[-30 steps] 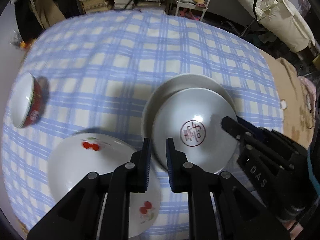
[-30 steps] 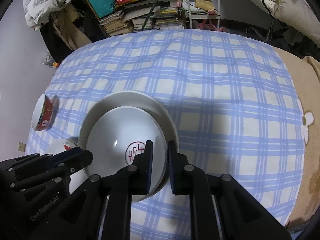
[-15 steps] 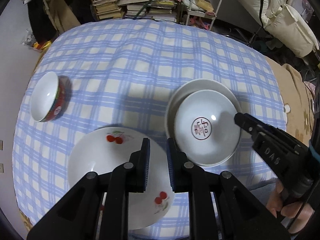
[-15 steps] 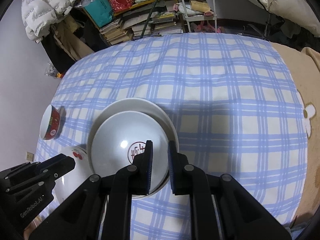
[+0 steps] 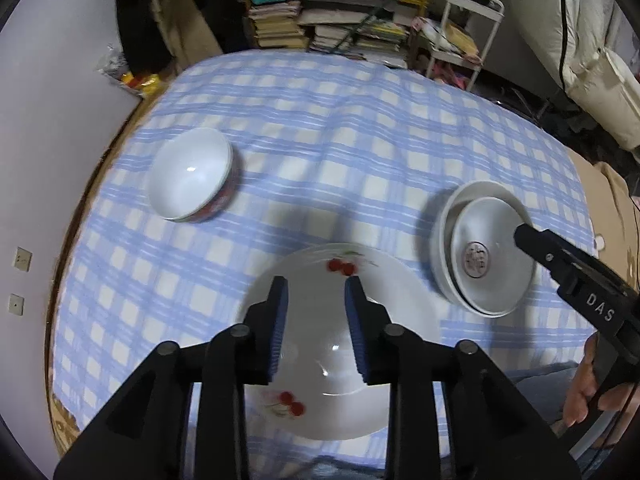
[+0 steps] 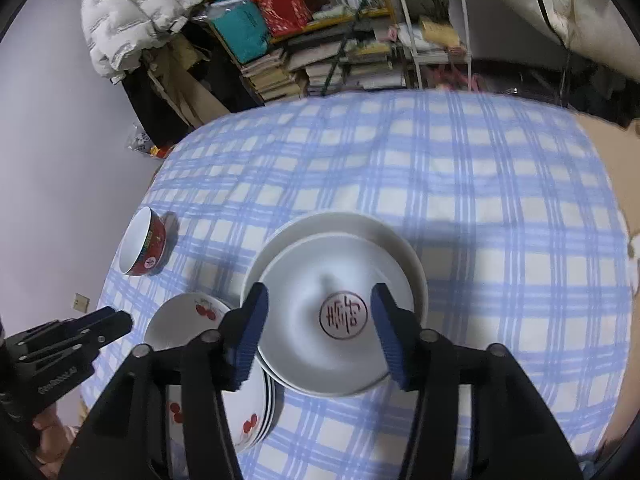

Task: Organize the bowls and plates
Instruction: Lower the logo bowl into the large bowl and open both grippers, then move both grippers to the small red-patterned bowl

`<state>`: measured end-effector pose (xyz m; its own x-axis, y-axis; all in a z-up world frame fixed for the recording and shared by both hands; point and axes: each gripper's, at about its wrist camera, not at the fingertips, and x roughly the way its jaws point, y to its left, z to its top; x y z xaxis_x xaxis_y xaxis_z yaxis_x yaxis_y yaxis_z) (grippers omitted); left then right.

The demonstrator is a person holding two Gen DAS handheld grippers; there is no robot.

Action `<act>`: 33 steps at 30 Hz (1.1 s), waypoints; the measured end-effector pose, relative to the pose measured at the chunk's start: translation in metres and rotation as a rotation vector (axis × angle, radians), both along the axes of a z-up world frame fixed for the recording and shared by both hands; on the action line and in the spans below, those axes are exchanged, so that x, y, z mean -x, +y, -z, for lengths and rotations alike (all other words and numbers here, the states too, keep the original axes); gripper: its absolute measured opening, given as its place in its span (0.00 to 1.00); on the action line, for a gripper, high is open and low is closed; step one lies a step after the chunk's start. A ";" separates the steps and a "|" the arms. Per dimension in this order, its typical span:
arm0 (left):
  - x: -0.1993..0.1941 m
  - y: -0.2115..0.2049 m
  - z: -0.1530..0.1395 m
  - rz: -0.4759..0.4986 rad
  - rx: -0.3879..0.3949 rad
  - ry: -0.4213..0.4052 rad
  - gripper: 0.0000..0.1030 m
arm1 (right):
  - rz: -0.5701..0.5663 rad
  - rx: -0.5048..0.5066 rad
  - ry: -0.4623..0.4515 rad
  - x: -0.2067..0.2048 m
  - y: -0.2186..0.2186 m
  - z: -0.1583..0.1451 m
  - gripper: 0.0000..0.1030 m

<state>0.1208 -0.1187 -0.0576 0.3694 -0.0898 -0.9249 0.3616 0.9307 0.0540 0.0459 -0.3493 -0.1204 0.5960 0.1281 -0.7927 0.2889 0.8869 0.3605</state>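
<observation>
A white plate with a red seal mark (image 6: 334, 316) lies on a larger white plate (image 6: 360, 226) on the blue checked cloth; they also show at the right of the left wrist view (image 5: 490, 258). A cherry-patterned plate (image 5: 320, 344) lies near the front edge, on a stack in the right wrist view (image 6: 188, 316). A red bowl with a white inside (image 5: 190, 174) stands at the left, also seen in the right wrist view (image 6: 142, 246). My left gripper (image 5: 316, 308) is open above the cherry plate. My right gripper (image 6: 320, 320) is open above the seal plate.
The round table's checked cloth (image 6: 460, 184) stretches away behind the dishes. Beyond it stand shelves with books (image 5: 340, 28), a white metal rack (image 6: 434, 20) and a white padded jacket (image 6: 128, 12). A wall (image 5: 44, 92) is close on the left.
Both grippers have opened from shut and pulled back and up. The left gripper moved left from the seal plate to over the cherry plate.
</observation>
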 end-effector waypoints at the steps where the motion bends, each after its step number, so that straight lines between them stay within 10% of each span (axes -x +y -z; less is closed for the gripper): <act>1: -0.001 0.006 -0.003 -0.007 -0.005 -0.008 0.34 | -0.006 0.013 -0.007 -0.001 0.003 -0.003 0.68; 3: -0.003 0.016 -0.008 -0.016 0.000 -0.008 0.58 | -0.023 0.056 -0.034 -0.002 0.011 -0.014 0.77; 9: -0.009 0.040 -0.029 -0.027 -0.037 -0.079 0.73 | -0.068 0.167 -0.101 -0.006 0.034 -0.039 1.00; 17: -0.034 0.070 -0.048 -0.080 -0.104 -0.179 0.83 | -0.132 0.202 -0.155 -0.030 0.061 -0.065 1.00; 33: -0.122 0.135 -0.020 -0.240 -0.054 -0.121 0.83 | -0.275 0.215 -0.136 -0.132 0.136 -0.057 1.00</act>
<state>0.2430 0.0159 -0.0381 0.4822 0.0623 -0.8738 0.1186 0.9836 0.1356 0.1775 -0.2128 -0.0631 0.6642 0.1372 -0.7348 -0.0087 0.9844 0.1759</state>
